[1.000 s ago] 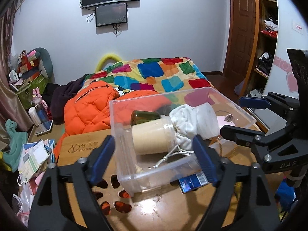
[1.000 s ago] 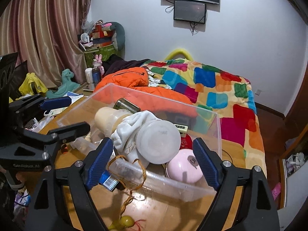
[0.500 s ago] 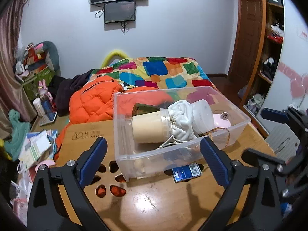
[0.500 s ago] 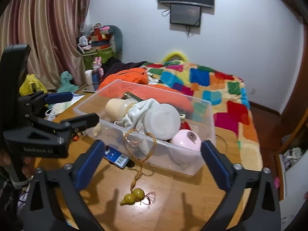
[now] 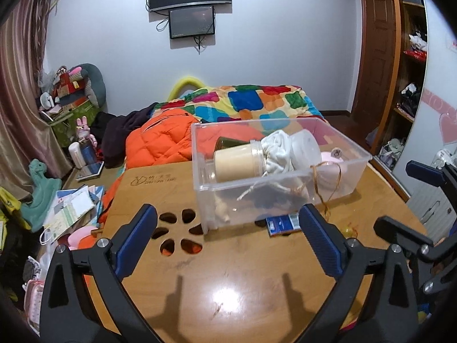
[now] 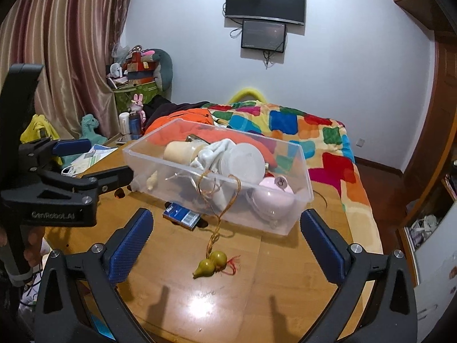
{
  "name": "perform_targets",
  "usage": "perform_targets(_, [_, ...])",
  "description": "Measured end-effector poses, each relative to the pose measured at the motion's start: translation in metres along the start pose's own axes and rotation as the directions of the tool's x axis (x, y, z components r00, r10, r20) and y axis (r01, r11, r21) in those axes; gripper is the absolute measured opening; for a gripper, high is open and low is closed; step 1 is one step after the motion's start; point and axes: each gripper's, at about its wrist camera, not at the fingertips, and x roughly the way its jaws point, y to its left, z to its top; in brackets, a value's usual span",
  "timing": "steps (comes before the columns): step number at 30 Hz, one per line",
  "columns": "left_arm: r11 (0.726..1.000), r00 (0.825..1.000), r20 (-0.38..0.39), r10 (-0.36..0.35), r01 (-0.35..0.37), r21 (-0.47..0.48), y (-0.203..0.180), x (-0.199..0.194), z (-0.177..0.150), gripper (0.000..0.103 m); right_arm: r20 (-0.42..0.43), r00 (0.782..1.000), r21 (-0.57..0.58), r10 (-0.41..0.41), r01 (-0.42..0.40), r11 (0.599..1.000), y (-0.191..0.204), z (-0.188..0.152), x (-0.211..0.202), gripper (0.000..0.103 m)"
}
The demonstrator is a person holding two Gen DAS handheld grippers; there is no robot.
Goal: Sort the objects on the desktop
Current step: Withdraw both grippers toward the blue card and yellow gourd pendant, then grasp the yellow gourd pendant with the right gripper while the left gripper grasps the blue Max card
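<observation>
Right wrist view: I've pulled both grippers, right gripper (image 6: 224, 240) and left gripper (image 5: 228, 237), back from the bin (image 6: 297, 208), both released and empty; gourd charm (image 6: 211, 265) is still outside.

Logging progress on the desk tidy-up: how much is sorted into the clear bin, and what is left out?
Done: the clear bin holds a beige jar, a white cloth and a pink ball. In hand: nothing; the left gripper and the right gripper are open. Left: the gourd charm, cord over the rim, and the blue card pack.
</observation>
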Motion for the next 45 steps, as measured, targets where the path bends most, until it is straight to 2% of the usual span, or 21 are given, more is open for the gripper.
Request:
perform_targets(9, [1.0, 0.999, -0.05, -0.015, 0.015, 0.0, -0.006, 0.009, -0.026, 0.101, -0.06, 0.998, -0.015, -0.036, 0.035, 0.999, 0.006, -0.026, 0.01, 0.102])
perform_targets(14, [1.0, 0.996, -0.09, -0.02, 0.02, -0.004, -0.011, 0.024, -0.032, 0.101, -0.073, 0.997, -0.019, -0.026, 0.025, 1.0, 0.006, -0.036, 0.023, 0.102])
perform_targets(20, [1.0, 0.992, -0.126, -0.025, 0.027, 0.012, -0.023, 0.039, -0.032, 0.101, -0.103, 0.995, 0.026, 0.015, -0.012, 1.0, -0.004, -0.046, 0.037, 0.096])
perform_targets(24, [0.999, 0.989, -0.145, -0.022, 0.026, 0.026, -0.029, 0.047, -0.032, 0.101, -0.138, 0.99, 0.016, 0.034, -0.032, 0.999, -0.003, -0.049, 0.047, 0.081])
perform_targets(25, [0.999, 0.989, -0.149, -0.022, 0.026, 0.026, -0.03, 0.048, -0.032, 0.101, -0.144, 0.989, 0.014, 0.036, -0.035, 0.999, -0.003, -0.05, 0.05, 0.073])
perform_targets(28, [0.999, 0.986, -0.163, -0.021, 0.025, 0.022, -0.03, 0.053, -0.03, 0.101, -0.172, 0.983, 0.018, 0.065, -0.063, 0.998, -0.003, -0.052, 0.057, 0.06])
perform_targets(29, [1.0, 0.986, -0.167, -0.02, 0.024, 0.021, -0.03, 0.055, -0.03, 0.101, -0.18, 0.981, 0.022, 0.072, -0.069, 0.997, -0.004, -0.054, 0.059, 0.06])
perform_targets(32, [0.999, 0.984, -0.177, -0.028, 0.03, 0.011, -0.03, 0.059, -0.027, 0.101, -0.174, 0.979, 0.055, 0.107, -0.099, 0.994, -0.009, -0.054, 0.061, 0.05])
perform_targets(36, [0.999, 0.979, -0.203, -0.034, 0.037, 0.01, -0.034, 0.068, -0.025, 0.101, -0.161, 0.982, 0.061, 0.102, -0.093, 0.994, -0.013, -0.054, 0.062, 0.044])
perform_targets(42, [0.999, 0.972, -0.23, -0.039, 0.043, 0.013, -0.047, 0.079, -0.017, 0.101, -0.153, 0.98, 0.081, 0.124, -0.113, 0.99, -0.023, -0.052, 0.063, 0.022])
perform_targets(45, [0.999, 0.969, -0.245, -0.025, 0.032, 0.026, -0.053, 0.084, -0.015, 0.101, -0.152, 0.979, 0.1, 0.137, -0.123, 0.987, -0.032, -0.053, 0.064, 0.016])
